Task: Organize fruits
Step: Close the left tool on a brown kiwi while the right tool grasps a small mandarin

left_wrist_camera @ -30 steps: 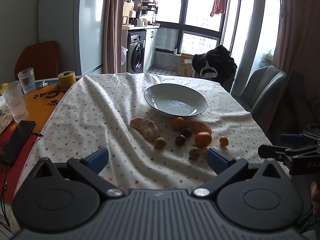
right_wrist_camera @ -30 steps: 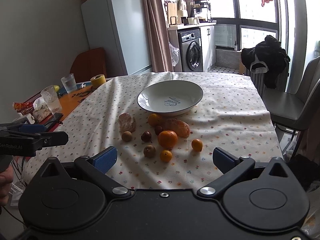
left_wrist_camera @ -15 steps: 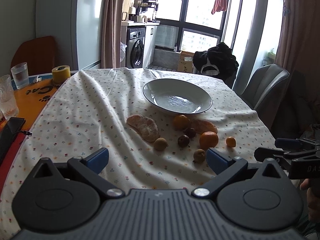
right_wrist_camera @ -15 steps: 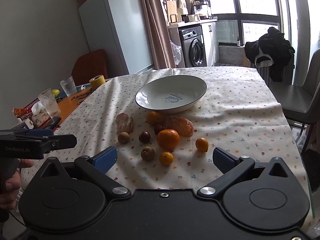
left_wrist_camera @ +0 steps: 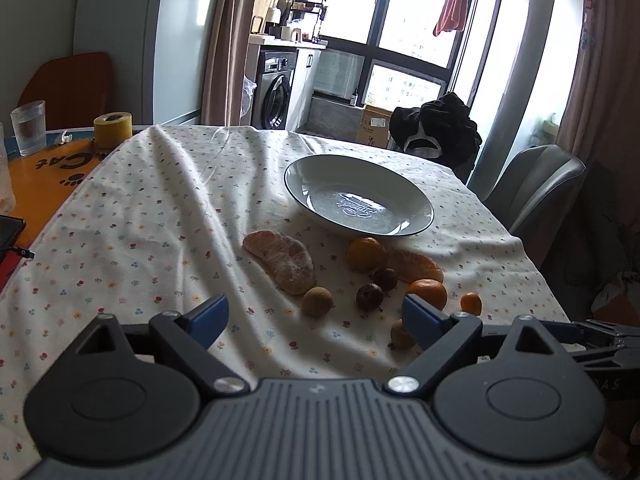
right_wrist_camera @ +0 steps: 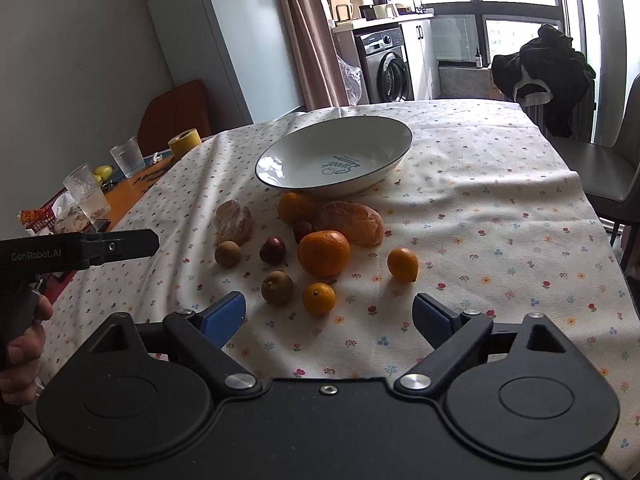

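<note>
Two grippers hover over the near edge of a table covered with a floral tablecloth (right_wrist_camera: pixel 500 184), both with blue-padded jaws spread wide and holding nothing. Going left to right in the right wrist view: left gripper (right_wrist_camera: pixel 80 249) juts in from the left edge, a hand (right_wrist_camera: pixel 20 354) on its grip; its own camera shows the left gripper (left_wrist_camera: pixel 314 314) gaping above the fruit. Drinking glasses (right_wrist_camera: pixel 86 192) and a yellow tape roll (right_wrist_camera: pixel 185 141) sit on the bare orange tabletop at far left. Fruit lies loose on the cloth just in front of the empty white bowl (right_wrist_camera: pixel 280 160): peeled mandarin half (right_wrist_camera: pixel 234 222), small brown fruit (right_wrist_camera: pixel 228 254), dark red fruit (right_wrist_camera: pixel 273 250), second brown fruit (right_wrist_camera: pixel 277 287), unpeeled mandarin (right_wrist_camera: pixel 323 253), small orange (right_wrist_camera: pixel 318 298), another peeled mandarin (right_wrist_camera: pixel 352 218) touching a whole orange (right_wrist_camera: pixel 294 206) by the bowl rim, then a kumquat-sized orange (right_wrist_camera: pixel 403 265) at far right. Right gripper (right_wrist_camera: pixel 330 312) is open just short of the small orange. Grey chair (right_wrist_camera: pixel 608 172) stands at right.
</note>
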The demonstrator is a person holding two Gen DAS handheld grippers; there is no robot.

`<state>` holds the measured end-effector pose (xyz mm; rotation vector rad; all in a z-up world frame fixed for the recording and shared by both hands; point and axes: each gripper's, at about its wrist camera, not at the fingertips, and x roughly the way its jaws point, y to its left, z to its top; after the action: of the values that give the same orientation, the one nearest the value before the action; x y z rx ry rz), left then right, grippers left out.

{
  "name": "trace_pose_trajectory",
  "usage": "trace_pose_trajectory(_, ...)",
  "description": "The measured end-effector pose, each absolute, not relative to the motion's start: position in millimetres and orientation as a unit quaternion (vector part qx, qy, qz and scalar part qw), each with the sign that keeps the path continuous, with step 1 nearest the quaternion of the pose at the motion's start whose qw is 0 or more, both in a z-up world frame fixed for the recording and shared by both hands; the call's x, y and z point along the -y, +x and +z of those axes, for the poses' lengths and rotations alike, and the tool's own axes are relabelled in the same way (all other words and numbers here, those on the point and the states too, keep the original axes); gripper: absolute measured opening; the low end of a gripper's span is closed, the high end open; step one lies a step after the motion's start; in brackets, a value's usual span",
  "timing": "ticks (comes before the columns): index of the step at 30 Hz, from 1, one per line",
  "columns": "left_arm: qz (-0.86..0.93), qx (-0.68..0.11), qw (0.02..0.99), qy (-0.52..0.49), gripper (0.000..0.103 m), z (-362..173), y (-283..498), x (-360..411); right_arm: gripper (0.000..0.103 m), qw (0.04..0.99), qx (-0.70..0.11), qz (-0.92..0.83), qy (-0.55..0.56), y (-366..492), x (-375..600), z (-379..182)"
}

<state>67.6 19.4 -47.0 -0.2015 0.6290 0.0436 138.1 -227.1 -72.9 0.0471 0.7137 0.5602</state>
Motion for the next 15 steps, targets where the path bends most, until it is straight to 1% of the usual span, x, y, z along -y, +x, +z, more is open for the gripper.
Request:
trace_pose_trajectory(3,0.015,-0.315,0.944,-0.1,0.087,-52,74,-18,0.086,0.896,-0.351,0.271,0.025,143,226,-79)
trace_pose_trajectory(5,0.009,-0.323,0.941,-0.1,0.08,-56,79,-16,0.082,0.893,-0.356,0.276,0.027,147,224,-83)
trace_pose_trajectory(7,0.001,-0.337,0.937,-0.097,0.076,-62,86,-13,0.079,0.89,-0.359,0.28,0.024,151,222,-86)
trace_pose_trajectory(8,-0.005,-0.344,0.934,-0.098,0.071,-65,90,-11,0.078,0.888,-0.361,0.283,0.023,152,221,-87)
trace_pose_trajectory(10,-0.019,-0.354,0.93,-0.1,0.064,-71,96,-8,0.073,0.885,-0.365,0.289,0.021,155,218,-91)
trace_pose_trajectory(12,-0.022,-0.357,0.929,-0.095,0.063,-74,101,-3,0.065,0.881,-0.37,0.294,0.021,159,216,-93)
trace_pose_trajectory(15,-0.033,-0.364,0.926,-0.098,0.061,-79,108,1,0.056,0.876,-0.378,0.3,0.021,164,213,-97)
